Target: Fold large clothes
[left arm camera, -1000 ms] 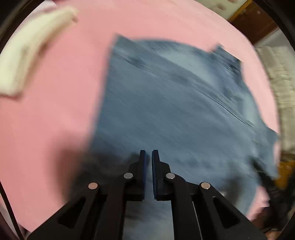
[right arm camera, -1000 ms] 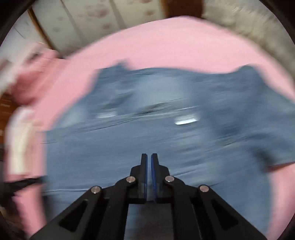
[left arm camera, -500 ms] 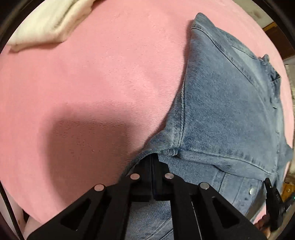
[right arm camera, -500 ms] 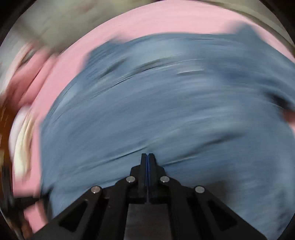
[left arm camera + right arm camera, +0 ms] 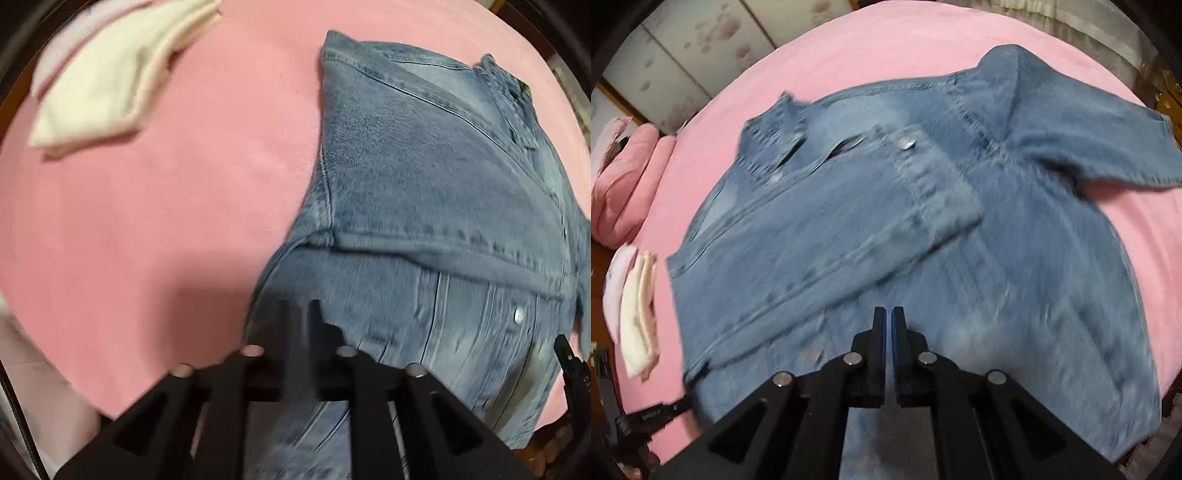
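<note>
Denim jacket (image 5: 871, 221) lies spread on a pink bed (image 5: 894, 48), collar toward the far left in the right wrist view, one sleeve folded across its front and the other sleeve stretched out to the far right.

Nearest in the right wrist view, the right gripper (image 5: 888, 314) hangs above the jacket's lower part with its jaws all but pressed together, only a thin slit showing between the blue pads; nothing is pinched in them and the cloth lies free below. At the lower left edge of that view another black gripper tip pokes in, carrying small pale lettering too tiny and blurred to read.

In the left wrist view the left gripper (image 5: 299, 310) is smeared by motion blur. Its jaws are opening, a narrow gap between them, and denim shows through that gap below; whether the pads touch the cloth cannot be told.

Just beyond the left jaws, the folded sleeve's cuff edge crosses the jacket, and a metal button (image 5: 519, 315) shines to the right. No brand tag can be read on the jacket.

Farther off, a folded cream cloth (image 5: 110, 77) rests on the bed, well apart from the jacket. Pink pillows (image 5: 624, 181) sit at the far left.
</note>
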Available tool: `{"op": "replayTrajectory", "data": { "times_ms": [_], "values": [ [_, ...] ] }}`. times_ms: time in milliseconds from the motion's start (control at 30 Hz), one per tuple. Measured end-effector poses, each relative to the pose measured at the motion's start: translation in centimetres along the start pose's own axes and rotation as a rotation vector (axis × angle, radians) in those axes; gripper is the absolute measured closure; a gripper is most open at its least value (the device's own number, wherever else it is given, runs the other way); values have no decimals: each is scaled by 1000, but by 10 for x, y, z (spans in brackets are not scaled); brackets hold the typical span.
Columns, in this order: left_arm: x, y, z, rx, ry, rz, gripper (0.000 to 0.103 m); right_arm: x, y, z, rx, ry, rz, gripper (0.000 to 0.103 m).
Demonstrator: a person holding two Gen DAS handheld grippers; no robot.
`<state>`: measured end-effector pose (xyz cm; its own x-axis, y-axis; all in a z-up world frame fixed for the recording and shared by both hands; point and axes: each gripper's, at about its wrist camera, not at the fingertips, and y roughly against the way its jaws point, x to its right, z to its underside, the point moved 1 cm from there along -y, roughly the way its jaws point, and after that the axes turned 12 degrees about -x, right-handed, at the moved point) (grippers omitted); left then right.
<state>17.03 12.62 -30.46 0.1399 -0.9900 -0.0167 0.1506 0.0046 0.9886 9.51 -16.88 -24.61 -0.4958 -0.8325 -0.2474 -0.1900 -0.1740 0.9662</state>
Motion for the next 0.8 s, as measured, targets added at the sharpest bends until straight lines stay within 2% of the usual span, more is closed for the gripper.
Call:
{"op": "replayTrajectory", "data": {
  "times_ms": [33,67,100,133,167,233,267,367,467,600,667,800],
  "values": [
    [1,8,5,5,-6,-10,70,-3,9,13,-9,-10,-7,100],
    [5,15,13,11,-20,-16,64,-9,10,16,-20,-20,-17,100],
    [3,26,23,15,-39,-16,47,-14,12,22,-39,-32,-30,98],
    [1,37,33,16,-60,-18,27,-17,16,30,-57,-39,-40,90],
    [-10,48,38,16,-76,-19,21,-19,20,34,-72,-45,-45,81],
    [-6,66,51,24,-158,36,17,-24,30,44,-97,-67,-32,24],
    [-37,90,53,19,-199,57,17,-25,35,48,-99,-80,-17,16],
    [-30,110,68,21,-281,57,17,-25,53,61,-104,-108,-9,14],
    [-30,132,80,44,-311,61,8,-24,66,69,-97,-139,-27,14],
    [-19,136,84,36,-363,67,7,-20,82,76,-68,-121,-39,14],
    [-8,132,90,34,-386,53,7,-14,86,75,-74,-112,-65,14],
    [18,132,104,52,-404,4,7,7,94,68,-75,-134,-184,14]
  ]
}}
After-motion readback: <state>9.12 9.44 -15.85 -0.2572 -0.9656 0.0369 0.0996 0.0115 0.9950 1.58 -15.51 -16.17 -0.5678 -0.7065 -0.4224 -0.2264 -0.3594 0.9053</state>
